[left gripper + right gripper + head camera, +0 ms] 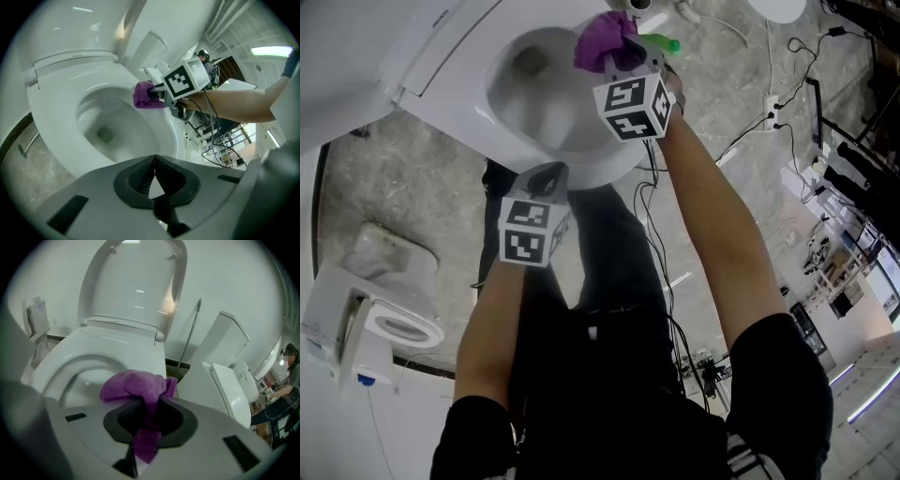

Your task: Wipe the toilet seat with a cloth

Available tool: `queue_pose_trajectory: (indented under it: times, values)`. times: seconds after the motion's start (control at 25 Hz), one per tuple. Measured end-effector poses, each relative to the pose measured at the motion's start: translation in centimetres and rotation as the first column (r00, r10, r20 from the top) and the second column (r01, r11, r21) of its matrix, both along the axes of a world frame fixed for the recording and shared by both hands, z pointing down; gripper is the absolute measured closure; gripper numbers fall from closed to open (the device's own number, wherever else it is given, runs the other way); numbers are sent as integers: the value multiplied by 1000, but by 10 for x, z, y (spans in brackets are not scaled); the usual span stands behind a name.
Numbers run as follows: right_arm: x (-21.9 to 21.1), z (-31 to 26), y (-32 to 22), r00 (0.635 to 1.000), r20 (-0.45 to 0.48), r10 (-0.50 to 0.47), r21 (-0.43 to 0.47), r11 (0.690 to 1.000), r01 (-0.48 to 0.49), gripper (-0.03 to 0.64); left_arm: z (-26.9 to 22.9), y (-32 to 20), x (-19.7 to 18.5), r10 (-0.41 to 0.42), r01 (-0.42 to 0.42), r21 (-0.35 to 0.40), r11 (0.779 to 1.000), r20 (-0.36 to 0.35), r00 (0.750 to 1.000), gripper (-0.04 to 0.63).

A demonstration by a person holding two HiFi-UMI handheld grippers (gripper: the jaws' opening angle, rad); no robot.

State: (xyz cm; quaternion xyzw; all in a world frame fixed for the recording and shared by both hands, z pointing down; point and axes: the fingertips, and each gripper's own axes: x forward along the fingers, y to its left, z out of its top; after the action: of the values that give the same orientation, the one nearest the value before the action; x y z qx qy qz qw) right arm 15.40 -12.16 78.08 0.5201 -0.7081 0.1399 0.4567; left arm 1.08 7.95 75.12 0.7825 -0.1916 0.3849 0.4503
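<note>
A white toilet (pixel 487 84) stands with its lid (pixel 136 282) raised and its bowl (pixel 108 131) bare. My right gripper (pixel 619 52) hangs over the bowl's right rim, shut on a bunched purple cloth (pixel 605 39). In the right gripper view the cloth (pixel 138 385) bulges out ahead of the right gripper (pixel 147 401) and a tail hangs back between the jaws. My left gripper (pixel 548 173) is over the bowl's near edge, its jaws shut with nothing in them. The left gripper view shows the left gripper (pixel 154 159) pointing into the bowl, with the cloth (pixel 146 96) beyond it.
A second white toilet (pixel 229 380) stands close on the right, with a metal pipe (pixel 190 333) against the wall between them. Another white fixture (pixel 380 314) sits on the concrete floor at the left. Cables (pixel 750 122) trail across the floor at the right.
</note>
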Motion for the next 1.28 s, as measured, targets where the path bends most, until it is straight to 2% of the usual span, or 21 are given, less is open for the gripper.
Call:
queue_pose_trajectory:
  times: [0.12,0.32,0.56,0.84,1.08,1.2,1.28]
  values:
    - [-14,0,-24,1000,17,-1,17,1000,1,552,-4,-5,-12,-29,29,-3,1000,-4,1000,585]
    - [-25,-3,-64,997,44,58,43,997,-59,552,-5,-15,-38,-79,79,-6,997,1,997,585]
    - [-34,-6,-111,992,81,101,52,993,-105,552,-4,-31,-64,-159,157,-57,986,-22,987,586]
    - [-64,-7,-160,998,69,8,64,998,-13,552,-1,-49,-88,-173,172,-36,984,-15,985,585]
    - [-71,-7,-180,996,74,-46,51,998,43,552,-3,-54,-87,-175,173,-36,984,-30,984,586]
    - [-69,-4,-180,992,93,-90,14,996,89,552,-4,-53,-83,-165,163,-40,986,-36,986,585]
    - [-67,-5,-182,991,113,-72,-3,997,73,552,-1,-54,-82,-158,157,-38,987,-32,987,586]
